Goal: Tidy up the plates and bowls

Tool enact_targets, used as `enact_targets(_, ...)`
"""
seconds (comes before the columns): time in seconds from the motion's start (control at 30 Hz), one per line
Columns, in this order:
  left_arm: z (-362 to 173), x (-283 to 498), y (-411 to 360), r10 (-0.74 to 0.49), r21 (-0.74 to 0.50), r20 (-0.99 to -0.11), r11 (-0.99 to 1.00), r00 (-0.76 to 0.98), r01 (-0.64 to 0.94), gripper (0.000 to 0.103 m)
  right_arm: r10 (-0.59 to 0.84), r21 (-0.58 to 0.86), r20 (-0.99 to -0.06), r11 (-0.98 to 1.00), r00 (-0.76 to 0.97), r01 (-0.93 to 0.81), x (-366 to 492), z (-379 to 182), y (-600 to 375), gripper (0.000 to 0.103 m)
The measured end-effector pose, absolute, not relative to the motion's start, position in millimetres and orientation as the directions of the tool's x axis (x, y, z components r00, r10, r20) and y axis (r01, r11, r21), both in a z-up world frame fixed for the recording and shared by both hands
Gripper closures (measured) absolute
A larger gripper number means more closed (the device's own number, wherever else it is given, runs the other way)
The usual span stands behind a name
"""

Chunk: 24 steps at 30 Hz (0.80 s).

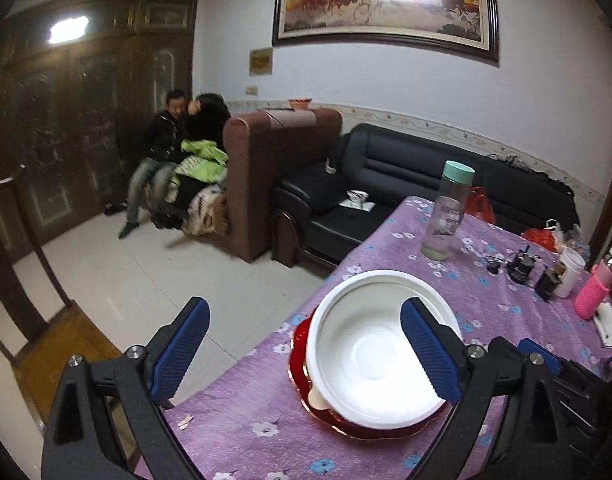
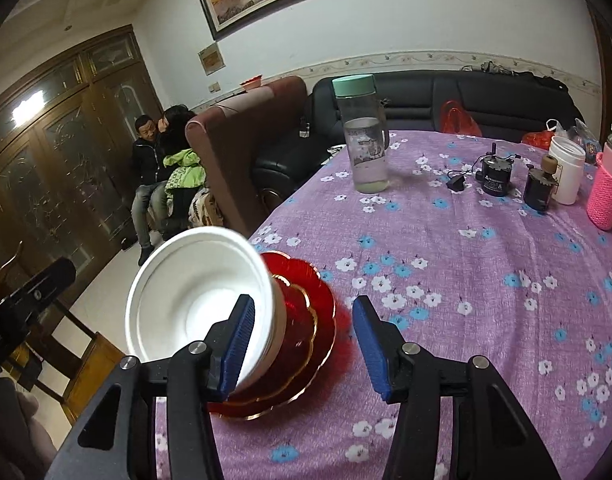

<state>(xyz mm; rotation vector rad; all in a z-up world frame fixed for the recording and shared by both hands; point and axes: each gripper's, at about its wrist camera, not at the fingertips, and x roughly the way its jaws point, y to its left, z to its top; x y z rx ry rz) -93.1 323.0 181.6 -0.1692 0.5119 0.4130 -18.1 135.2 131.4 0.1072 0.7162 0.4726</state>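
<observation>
- White bowl [image 1: 380, 364] sits in a stack of red plates [image 2: 306, 344] near the desk [image 2: 446, 280] left edge; bowl looks empty.
- Plate count in the stack is hard to tell, maybe three.
- Left gripper [image 1: 304, 352] fingers spread wide, holding nothing; right pad sits over the bowl, seemingly not pressing.
- Right gripper [image 2: 302, 348] fingers about half open, empty, straddling the bowl's side wall and plate rims.
- Clear bottle [image 2: 362, 136], black parts, white cup [image 2: 566, 168], pink bottle [image 2: 608, 188] stand at the far side.
- Middle cloth bare.
</observation>
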Motion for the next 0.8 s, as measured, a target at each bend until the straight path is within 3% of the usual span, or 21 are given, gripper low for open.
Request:
enact_targets(0.1,182.5,-111.1,312.4,0.383,-0.03,-0.472,0.893,0.794,-0.449,0.004,0.462,0.242,-0.596,0.883,0.656,-0.402,-34.0,131.7,134.4,0.045)
enact_targets(0.3,176.6,-142.2,302.3,0.406,-0.032,-0.468,0.88,0.785,-0.474,0.0,0.448,0.199,-0.557,0.889,0.699,-0.412,-70.5,134.8,134.5,0.026)
enact_targets(0.53,164.1,-151.6,298.1,0.389,-0.031,-0.515,0.882,0.764,-0.47,0.0,0.429,0.159,-0.543,0.897,0.722,-0.412,-98.0,134.4,137.2,0.021)
enact_targets(0.8,160.9,-159.1,292.2,0.392,-0.014,-0.508,0.887,0.767,-0.462,0.0,0.398,0.1,-0.527,0.906,0.75,-0.411,-118.7,137.5,141.8,0.018)
